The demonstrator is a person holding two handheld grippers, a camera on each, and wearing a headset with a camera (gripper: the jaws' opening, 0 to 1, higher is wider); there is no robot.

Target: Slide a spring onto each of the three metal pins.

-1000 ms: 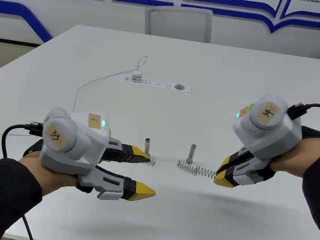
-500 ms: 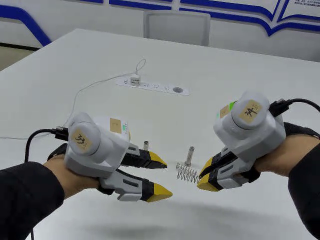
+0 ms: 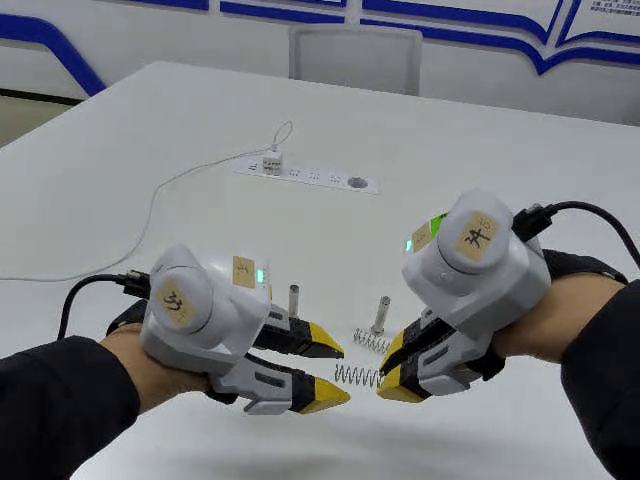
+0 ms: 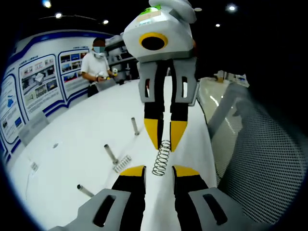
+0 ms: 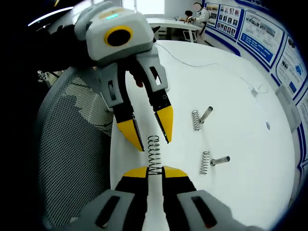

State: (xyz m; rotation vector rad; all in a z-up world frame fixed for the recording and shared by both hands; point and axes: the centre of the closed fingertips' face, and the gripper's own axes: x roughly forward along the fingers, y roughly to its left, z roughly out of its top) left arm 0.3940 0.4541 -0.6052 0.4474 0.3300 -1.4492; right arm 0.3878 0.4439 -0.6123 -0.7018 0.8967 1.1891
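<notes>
1. Grasps one end of the held spring (image 5: 154,153) in the right hand-held gripper (image 5: 155,172), jaws clenched on the last coils.
2. Holds the left hand-held gripper (image 4: 159,171) released, jaws spread to either side of the held spring's other end, with a gap on each side.
3. Carries the held spring level above the white surface (image 3: 200,130), bridging the two facing sets of yellow tips at 6 o'clock in the head view.
4. Shows, in the left gripper view, three metal pins upright on the surface: far pin (image 4: 135,126) at 11 o'clock of the held spring, middle pin (image 4: 110,154) at 9 o'clock, near pin (image 4: 85,191) at 8 o'clock.
5. Shows a second spring (image 4: 122,163) lying flat just beside the middle pin, at its 4 o'clock, not threaded on.
6. Shows, in the right gripper view, a third spring (image 5: 195,120) at the foot of a pin, at 1 o'clock of the clenched jaws.
7. Shows, in the head view, a power strip (image 3: 310,175) at 12 o'clock of both hand-held grippers, a white plug (image 3: 272,160) at its left end, and a cable (image 3: 150,215) trailing toward 9 o'clock.
8. Shows a grey chair (image 3: 355,55) at the surface's far edge, 12 o'clock.
</notes>
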